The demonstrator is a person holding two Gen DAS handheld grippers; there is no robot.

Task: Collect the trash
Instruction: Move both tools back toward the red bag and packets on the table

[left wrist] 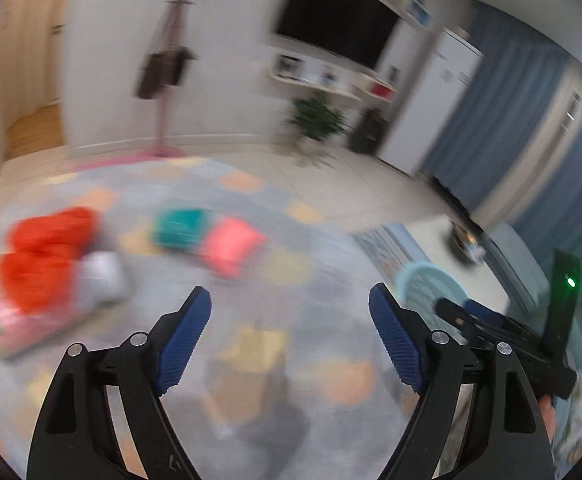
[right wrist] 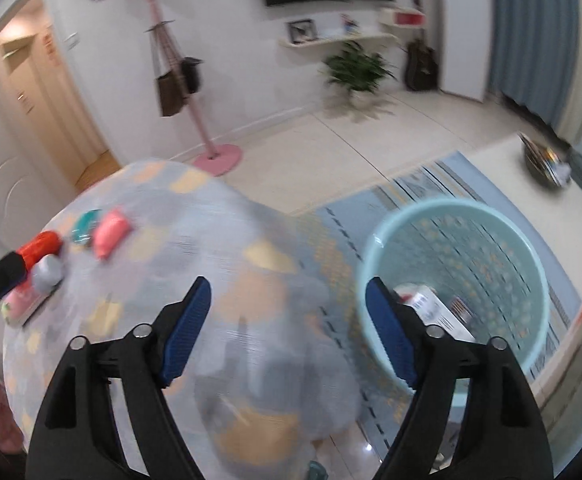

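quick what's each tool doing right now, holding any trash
Left tool: open, holding nothing.
Right tool: open, holding nothing, beside the light blue perforated plastic basket.

Both wrist views look down and forward over the round table [right wrist: 227,232], sharing it and the basket [right wrist: 531,264].

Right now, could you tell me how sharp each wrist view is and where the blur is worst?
Left wrist view: heavy motion blur over the red packets, table and room; only the left gripper is sharp. Right wrist view: milder blur, the basket and plant readable, tablecloth smeared, right gripper crisp. Both bend at the fisheye edges.
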